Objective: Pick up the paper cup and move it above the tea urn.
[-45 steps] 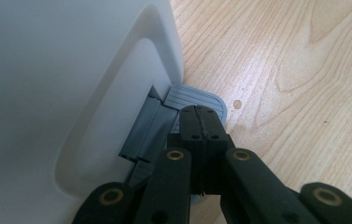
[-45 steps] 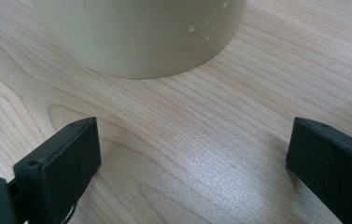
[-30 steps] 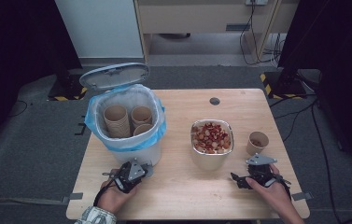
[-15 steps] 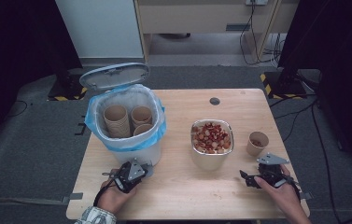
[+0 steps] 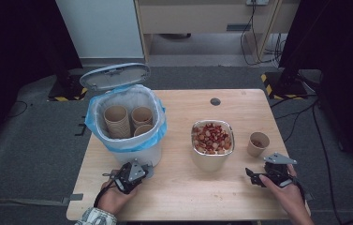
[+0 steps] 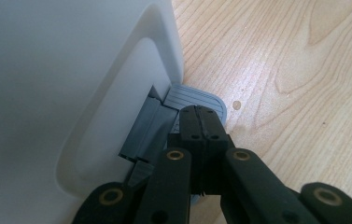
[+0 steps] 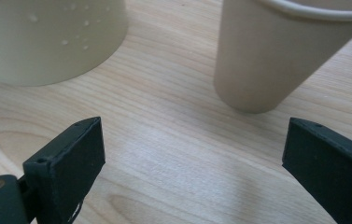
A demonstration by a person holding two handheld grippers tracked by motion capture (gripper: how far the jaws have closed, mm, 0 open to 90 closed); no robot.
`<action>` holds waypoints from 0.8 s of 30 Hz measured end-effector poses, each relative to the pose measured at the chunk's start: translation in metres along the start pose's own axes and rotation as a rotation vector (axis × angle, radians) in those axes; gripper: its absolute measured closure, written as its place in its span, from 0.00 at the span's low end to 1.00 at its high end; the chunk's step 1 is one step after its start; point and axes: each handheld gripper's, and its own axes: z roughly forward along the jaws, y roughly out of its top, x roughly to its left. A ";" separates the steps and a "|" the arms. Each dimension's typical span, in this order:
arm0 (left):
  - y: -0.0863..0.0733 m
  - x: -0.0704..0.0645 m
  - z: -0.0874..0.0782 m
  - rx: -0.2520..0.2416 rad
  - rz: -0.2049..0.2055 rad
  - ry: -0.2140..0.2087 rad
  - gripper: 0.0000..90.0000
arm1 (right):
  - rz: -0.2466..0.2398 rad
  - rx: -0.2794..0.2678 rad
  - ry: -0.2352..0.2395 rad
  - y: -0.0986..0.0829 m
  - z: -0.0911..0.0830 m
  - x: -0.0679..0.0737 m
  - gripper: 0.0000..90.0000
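Tongs on my left (image 6: 200, 122) are sitting pressed together, tips resting on the grey ribbed pedal (image 6: 197, 98) at the foot of the white bin (image 6: 61, 84). Seen from the high view, my left tongs (image 5: 139, 164) are lying low on the bench (image 5: 202, 197) just in front of the bin (image 5: 128, 123), w/ its lid (image 5: 114, 76) standing open at the back. Bin is wearing a blue liner (image 5: 158, 136) & holding three paper cups (image 5: 129, 119), upright, side by side.

Right tongs (image 7: 192, 154) are spread wide, pinching nothing, hovering low over bare wood. Straight ahead of them a paper cup (image 7: 276, 51) is standing upright, near but apart from the tips; to its left the side of a pale bowl (image 7: 52, 37) is showing. From the high view, my right tongs (image 5: 254, 176) are lying near the front right edge, w/ that cup (image 5: 258, 143) just beyond & the bowl (image 5: 211, 150) of red-and-tan bits beside it, mid-bench. Cup seems to be holding smth small at the bottom, prob. a few bits, too small to tell. A dark round grommet (image 5: 215, 101) is sitting near the far edge.
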 end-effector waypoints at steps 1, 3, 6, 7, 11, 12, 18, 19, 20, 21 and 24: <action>0.000 0.000 0.000 0.000 -0.001 -0.001 1.00 | 0.006 -0.003 -0.007 0.000 0.000 -0.001 0.07; 0.000 0.000 0.000 0.000 -0.001 -0.001 1.00 | 0.016 -0.005 -0.019 0.000 -0.001 -0.003 0.07; 0.000 0.000 0.000 0.000 -0.002 -0.001 1.00 | 0.027 -0.020 -0.037 0.001 -0.001 -0.005 0.07; 0.000 0.000 0.000 0.000 -0.002 -0.002 1.00 | 0.035 -0.022 -0.040 0.002 -0.001 -0.006 0.07; 0.000 0.000 0.000 0.001 -0.003 -0.003 1.00 | 0.051 -0.034 -0.062 0.004 0.000 -0.010 0.07; 0.000 0.000 0.000 0.001 -0.003 -0.002 1.00 | 0.058 -0.033 -0.062 0.004 0.000 -0.011 0.07; 0.000 0.001 0.000 0.000 -0.003 -0.003 1.00 | 0.071 -0.062 -0.070 0.007 0.001 -0.014 0.06; 0.000 0.001 0.000 0.000 -0.004 -0.004 1.00 | 0.068 -0.065 -0.072 0.008 0.001 -0.014 0.06; 0.000 0.001 0.000 -0.001 -0.005 -0.005 1.00 | 0.065 -0.066 -0.071 0.008 0.002 -0.013 0.06; 0.000 0.001 0.000 -0.001 -0.005 -0.005 1.00 | 0.068 -0.070 -0.069 0.010 0.003 -0.013 0.06; 0.000 0.001 0.000 -0.001 -0.003 -0.005 1.00 | 0.070 -0.077 -0.066 0.012 0.005 -0.013 0.05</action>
